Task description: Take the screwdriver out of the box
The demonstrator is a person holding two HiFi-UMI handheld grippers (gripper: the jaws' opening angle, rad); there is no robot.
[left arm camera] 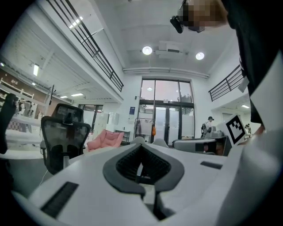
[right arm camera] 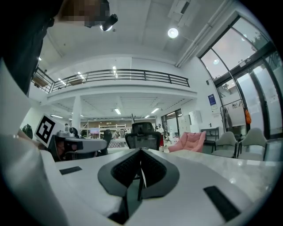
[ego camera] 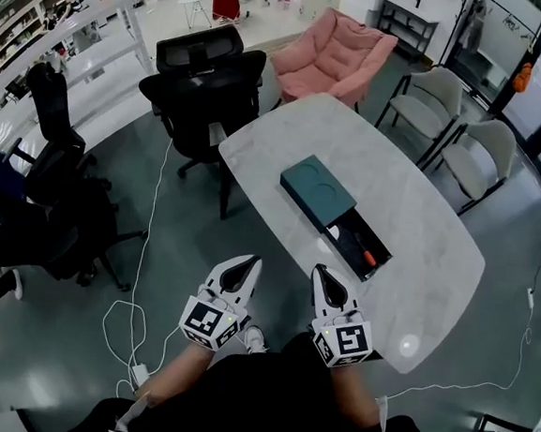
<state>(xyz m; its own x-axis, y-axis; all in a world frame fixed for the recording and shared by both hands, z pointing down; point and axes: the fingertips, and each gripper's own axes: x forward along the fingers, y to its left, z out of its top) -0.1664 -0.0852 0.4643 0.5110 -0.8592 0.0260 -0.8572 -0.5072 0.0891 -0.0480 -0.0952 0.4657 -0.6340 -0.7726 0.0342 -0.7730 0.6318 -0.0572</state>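
Note:
In the head view a dark teal box (ego camera: 316, 192) lies on the white marble table (ego camera: 435, 272). Its black drawer (ego camera: 354, 249) is slid out toward me. Inside the drawer lies the screwdriver (ego camera: 368, 257), showing a red-orange handle. My left gripper (ego camera: 251, 261) and right gripper (ego camera: 320, 269) hover side by side off the table's near edge, short of the box. Both point level toward the table, and neither touches the box. The left gripper (left arm camera: 140, 142) has its jaws together with nothing held. The right gripper (right arm camera: 141, 150) is likewise shut and empty.
Black office chairs (ego camera: 205, 82) stand at the table's far left, a pink armchair (ego camera: 334, 54) behind it and grey chairs (ego camera: 481, 155) to the right. A white cable (ego camera: 138, 274) trails over the floor on my left.

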